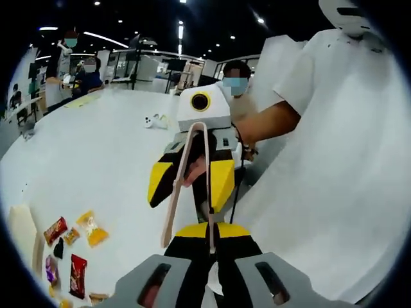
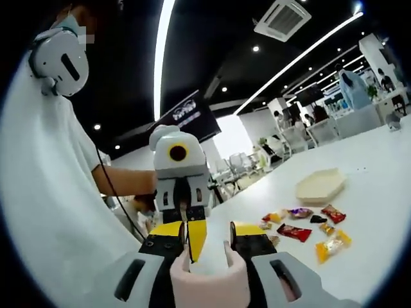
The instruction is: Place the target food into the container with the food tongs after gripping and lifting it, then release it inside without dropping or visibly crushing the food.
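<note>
Two claws face each other above a broad white bench [image 2: 385,192], each held up by a person in a white shirt. In the left gripper view, the right claw [image 1: 192,183], with its yellow and black fingers, comes in from ahead and is closed on the pale pink plastic food tongs [image 1: 188,186], which hang down with their two long arms spread toward the camera. The left claw [image 1: 209,273] rises at the bottom of that view with grey jaws set apart; one tong arm ends just between them, and I cannot tell whether the jaws touch it. In the right gripper view the joined pink end of the tongs [image 2: 209,282] sits gripped between the right claw's [image 2: 209,247] yellow-tipped fingers, and the left claw [image 2: 183,215] hangs ahead beyond it. A scatter of small wrapped snacks [image 2: 308,228], in red, yellow, orange, purple and black packets, lies on the bench near its right side in that view, untouched by the tongs. Just beyond the snacks stands a shallow cream hexagonal container [image 2: 320,186], apart from them. In the left gripper view the same snacks [image 1: 70,247] lie at the lower left, beside the container's pale edge [image 1: 22,231]. Farther back on the bench lies a small white object [image 1: 154,120], possibly a controller.
</note>
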Demonstrator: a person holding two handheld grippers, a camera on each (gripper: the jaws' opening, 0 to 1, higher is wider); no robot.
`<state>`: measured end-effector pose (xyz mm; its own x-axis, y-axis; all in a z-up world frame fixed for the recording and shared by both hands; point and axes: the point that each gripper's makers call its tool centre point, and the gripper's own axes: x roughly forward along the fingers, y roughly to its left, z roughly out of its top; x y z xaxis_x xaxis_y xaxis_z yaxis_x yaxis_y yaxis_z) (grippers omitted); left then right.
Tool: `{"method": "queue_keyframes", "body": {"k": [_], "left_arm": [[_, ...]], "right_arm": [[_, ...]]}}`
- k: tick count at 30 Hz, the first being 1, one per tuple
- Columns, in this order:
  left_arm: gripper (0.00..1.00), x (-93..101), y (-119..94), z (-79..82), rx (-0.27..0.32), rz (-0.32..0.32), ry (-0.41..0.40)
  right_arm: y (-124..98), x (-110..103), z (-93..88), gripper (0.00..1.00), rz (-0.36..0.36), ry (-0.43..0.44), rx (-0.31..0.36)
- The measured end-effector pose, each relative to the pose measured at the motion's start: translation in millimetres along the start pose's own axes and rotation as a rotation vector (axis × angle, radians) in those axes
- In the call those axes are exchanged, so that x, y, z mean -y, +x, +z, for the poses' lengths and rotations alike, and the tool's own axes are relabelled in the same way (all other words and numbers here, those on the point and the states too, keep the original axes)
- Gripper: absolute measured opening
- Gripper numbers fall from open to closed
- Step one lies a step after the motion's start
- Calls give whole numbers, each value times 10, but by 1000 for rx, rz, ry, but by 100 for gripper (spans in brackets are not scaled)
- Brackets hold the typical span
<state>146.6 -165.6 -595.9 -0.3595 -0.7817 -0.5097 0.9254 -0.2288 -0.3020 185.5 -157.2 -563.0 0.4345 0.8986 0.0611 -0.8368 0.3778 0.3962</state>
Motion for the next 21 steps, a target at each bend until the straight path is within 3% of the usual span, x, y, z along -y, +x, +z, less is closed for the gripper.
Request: {"method": "queue_keyframes", "body": {"k": [3,5,8,14,21], "left_arm": [[1,-25,-8,12,25,7,-6],[2,-111,-1,37,76,78,1],[3,-112,-16,58,144,91,-45],[3,-155,-97,70,198,119,-61],[3,-151,-95,56,227,114,-95]], "right_arm": [[-9,30,11,26,-25,25,1],[-21,64,26,25,-42,-7,4],[-36,77,50,25,-43,20,10],[-80,128,158,25,-49,62,80],[-63,114,140,25,-46,69,78]]}}
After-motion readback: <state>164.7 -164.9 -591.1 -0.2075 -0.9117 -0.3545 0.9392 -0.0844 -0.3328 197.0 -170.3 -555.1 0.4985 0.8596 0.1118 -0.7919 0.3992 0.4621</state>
